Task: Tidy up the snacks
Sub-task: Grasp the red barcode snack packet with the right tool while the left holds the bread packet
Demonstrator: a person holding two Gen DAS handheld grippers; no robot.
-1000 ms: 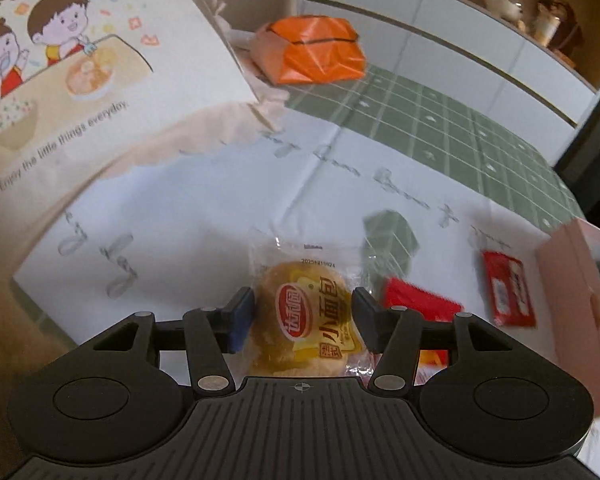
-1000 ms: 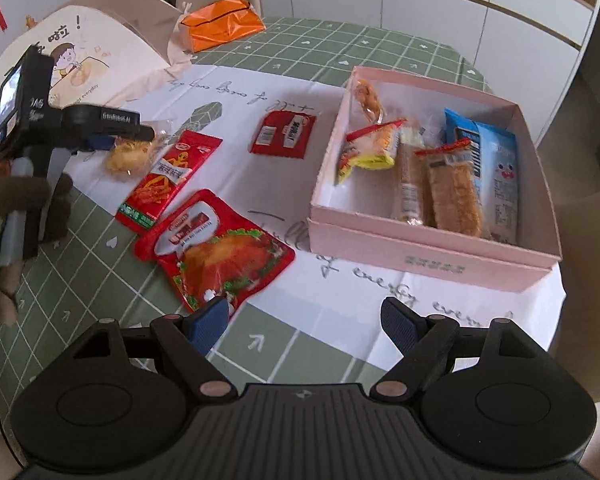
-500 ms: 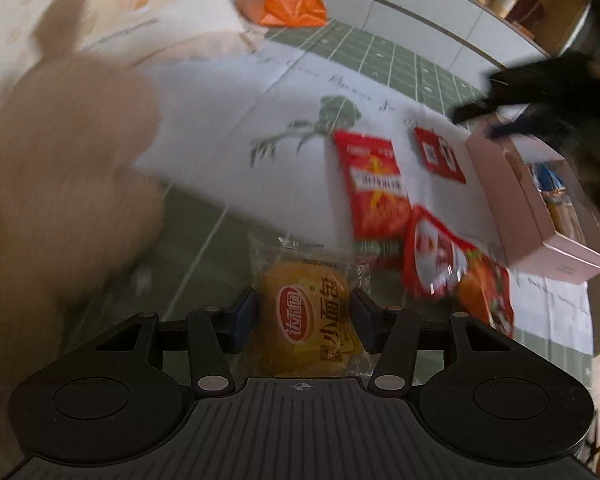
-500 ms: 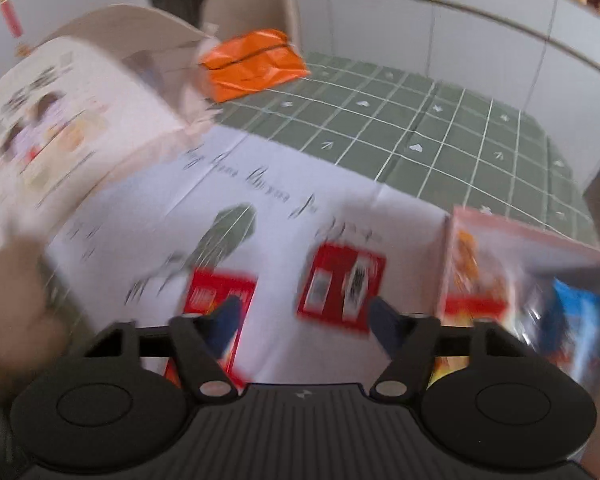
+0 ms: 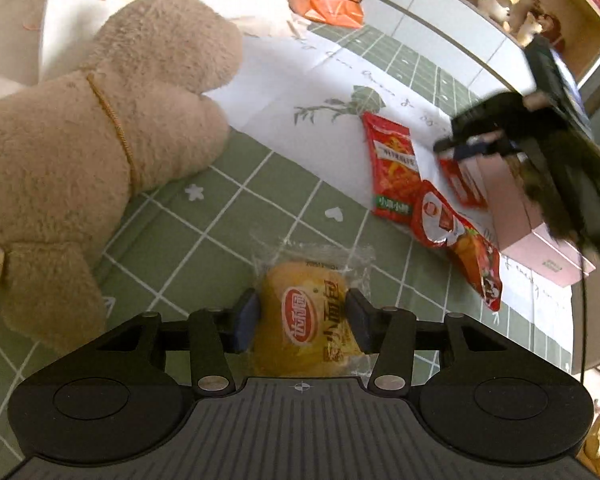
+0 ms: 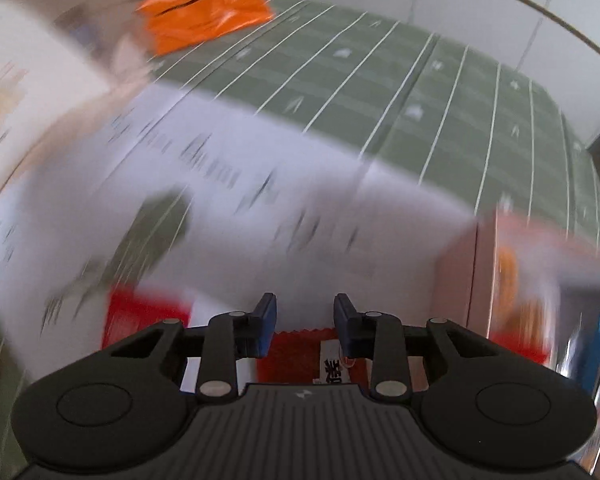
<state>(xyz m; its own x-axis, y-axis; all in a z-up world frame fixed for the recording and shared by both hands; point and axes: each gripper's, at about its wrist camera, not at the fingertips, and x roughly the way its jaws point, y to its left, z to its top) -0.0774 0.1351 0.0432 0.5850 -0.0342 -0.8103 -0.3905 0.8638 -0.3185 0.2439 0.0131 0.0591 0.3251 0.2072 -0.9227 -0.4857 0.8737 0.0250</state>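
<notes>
My left gripper (image 5: pixel 303 316) is shut on a small yellow bread bun in a clear wrapper (image 5: pixel 310 312) and holds it above the green checked tablecloth. My right gripper (image 6: pixel 305 320) is partly closed with a gap between its jaws, low over a small red packet (image 6: pixel 300 354); it also shows in the left wrist view (image 5: pixel 472 146). A long red snack packet (image 5: pixel 392 168) and a red chicken packet (image 5: pixel 460 244) lie beside the pink box (image 5: pixel 516 200). The right wrist view is blurred.
A large tan plush toy (image 5: pixel 100 128) lies at the left. An orange bag (image 5: pixel 328 2) sits at the far side, also in the right wrist view (image 6: pixel 204 12). A white printed paper (image 5: pixel 320 80) covers the table's middle. Cabinets stand behind.
My left gripper has carried the bun back and away from the white paper, over the green cloth. My right gripper has moved forward and down to the small red packet and its jaws have narrowed.
</notes>
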